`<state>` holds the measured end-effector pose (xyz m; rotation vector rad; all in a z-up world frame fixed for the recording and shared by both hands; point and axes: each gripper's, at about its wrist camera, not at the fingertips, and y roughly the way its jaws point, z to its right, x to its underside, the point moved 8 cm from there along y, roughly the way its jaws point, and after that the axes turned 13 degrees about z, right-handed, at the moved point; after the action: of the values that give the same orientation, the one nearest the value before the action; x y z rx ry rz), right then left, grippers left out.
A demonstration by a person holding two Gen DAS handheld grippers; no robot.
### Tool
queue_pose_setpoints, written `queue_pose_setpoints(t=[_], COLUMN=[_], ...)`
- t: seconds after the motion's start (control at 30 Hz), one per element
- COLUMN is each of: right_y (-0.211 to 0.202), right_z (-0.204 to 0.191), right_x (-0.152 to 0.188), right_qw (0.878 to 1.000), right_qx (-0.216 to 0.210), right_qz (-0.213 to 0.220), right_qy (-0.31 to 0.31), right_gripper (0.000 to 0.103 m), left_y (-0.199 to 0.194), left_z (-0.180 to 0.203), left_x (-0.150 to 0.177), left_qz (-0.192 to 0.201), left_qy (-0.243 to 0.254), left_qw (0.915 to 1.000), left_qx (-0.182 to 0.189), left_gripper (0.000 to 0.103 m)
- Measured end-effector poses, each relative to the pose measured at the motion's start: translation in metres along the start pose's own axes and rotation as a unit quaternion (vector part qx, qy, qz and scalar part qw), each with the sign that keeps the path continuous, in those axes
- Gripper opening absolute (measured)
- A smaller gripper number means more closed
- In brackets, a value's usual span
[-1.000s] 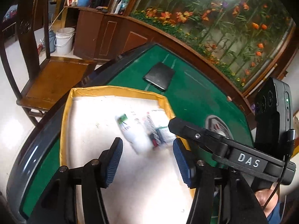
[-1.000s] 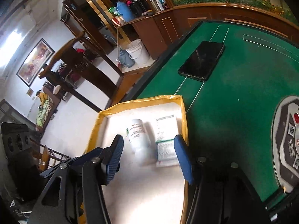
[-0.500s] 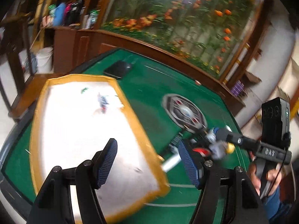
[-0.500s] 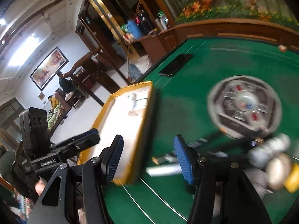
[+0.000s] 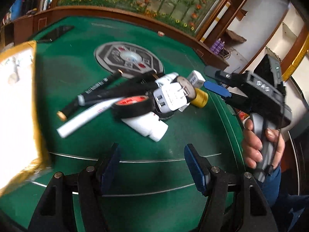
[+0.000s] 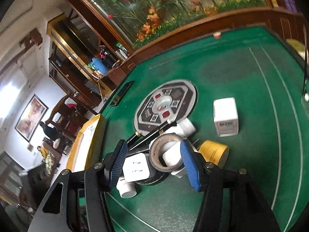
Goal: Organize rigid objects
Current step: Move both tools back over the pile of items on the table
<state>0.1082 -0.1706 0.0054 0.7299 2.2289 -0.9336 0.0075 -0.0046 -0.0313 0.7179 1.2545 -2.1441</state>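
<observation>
Beside the round control panel (image 5: 128, 60) on the green desk (image 5: 173, 166) we see a heap: a white pen (image 5: 85, 120) lying long-axis from near the yellow-rimmed tray (image 5: 35, 104) toward the panel, black tape (image 5: 133, 106), a white plug (image 6: 136, 167) prongs up, and a yellow roll (image 6: 213, 151). Our left hand-held gripper (image 5: 151, 166) has just been opening, empty, short of the heap. Our right hand-held gripper (image 6: 152, 162) stands partly open over plug and tape, gripping neither.
</observation>
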Motion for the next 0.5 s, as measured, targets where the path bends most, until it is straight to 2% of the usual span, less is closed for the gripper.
queue_pose_setpoints(t=[0.13, 0.23, 0.27, 0.33, 0.4, 0.43, 0.5], right_y=[0.003, -0.002, -0.001, -0.003, -0.003, -0.002, 0.003], right_z=[-0.008, -0.016, -0.019, -0.023, -0.025, -0.028, -0.035], right_x=[0.009, 0.008, 0.008, 0.009, 0.013, 0.015, 0.022], right_qw=[0.999, 0.999, 1.000, 0.999, 0.999, 0.999, 0.998], right_qx=[-0.025, -0.028, -0.028, -0.027, -0.026, -0.025, -0.020], right_qz=[-0.020, -0.015, -0.013, -0.015, -0.018, -0.021, -0.030], right_qy=[0.017, 0.007, 0.000, -0.013, -0.027, -0.035, -0.059], right_gripper=[0.056, 0.056, 0.057, 0.065, 0.066, 0.066, 0.066], left_y=[0.017, 0.030, 0.034, 0.044, 0.053, 0.054, 0.052], left_z=[0.002, 0.001, 0.001, 0.000, -0.002, -0.002, -0.004], left_x=[0.000, -0.006, -0.007, -0.011, -0.015, -0.016, -0.015], left_qz=[-0.017, -0.021, -0.024, -0.021, -0.011, -0.005, 0.002], left_qy=[-0.014, -0.011, -0.009, 0.003, 0.015, 0.021, 0.036], left_qw=[0.9997, 0.9990, 0.9987, 0.9978, 0.9969, 0.9969, 0.9957], left_qx=[-0.011, -0.037, -0.043, -0.063, -0.077, -0.076, -0.086], left_gripper=[0.071, 0.071, 0.074, 0.078, 0.078, 0.078, 0.071])
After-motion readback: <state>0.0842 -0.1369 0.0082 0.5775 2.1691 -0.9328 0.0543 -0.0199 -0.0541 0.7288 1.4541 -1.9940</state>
